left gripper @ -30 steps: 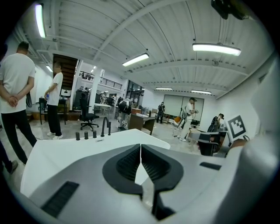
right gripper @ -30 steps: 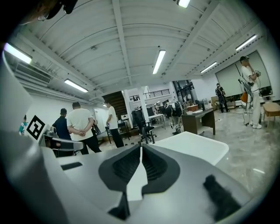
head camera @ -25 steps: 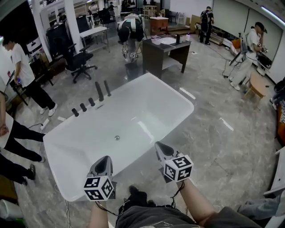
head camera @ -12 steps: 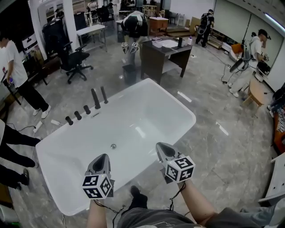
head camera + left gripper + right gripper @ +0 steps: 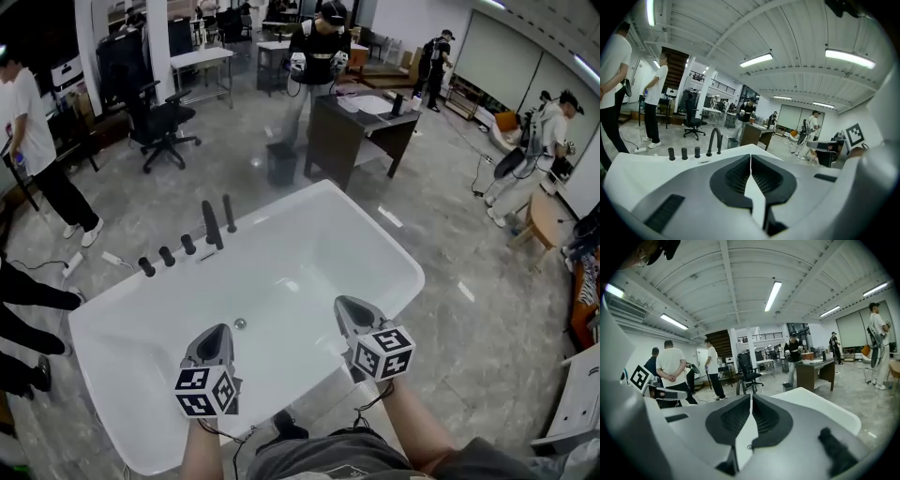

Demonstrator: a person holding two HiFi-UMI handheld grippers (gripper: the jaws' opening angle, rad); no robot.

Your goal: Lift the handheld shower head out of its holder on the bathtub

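A white bathtub (image 5: pixel 380 230) fills the middle of the head view. On its far left rim stand three black knobs (image 5: pixel 167 256), a curved black spout (image 5: pixel 212 225) and beside it the slim black handheld shower head (image 5: pixel 229 214), upright in its holder. The left gripper view shows the same shower head (image 5: pixel 719 144) far ahead. My left gripper (image 5: pixel 217 336) is shut and empty over the tub's near side. My right gripper (image 5: pixel 349 307) is also shut and empty, near the near rim. Both are well short of the fixtures. Their jaws meet in both gripper views (image 5: pixel 750 157) (image 5: pixel 751 397).
A drain (image 5: pixel 240 323) sits in the tub floor. Behind the tub are a dark desk (image 5: pixel 361 122), a small bin (image 5: pixel 281 161) and an office chair (image 5: pixel 161 124). People stand at the left (image 5: pixel 37 141), at the back (image 5: pixel 319 56) and at the right (image 5: pixel 539 141).
Both grippers have moved forward together, from short of the tub's near rim to over it. The person at the desk behind has straightened up.
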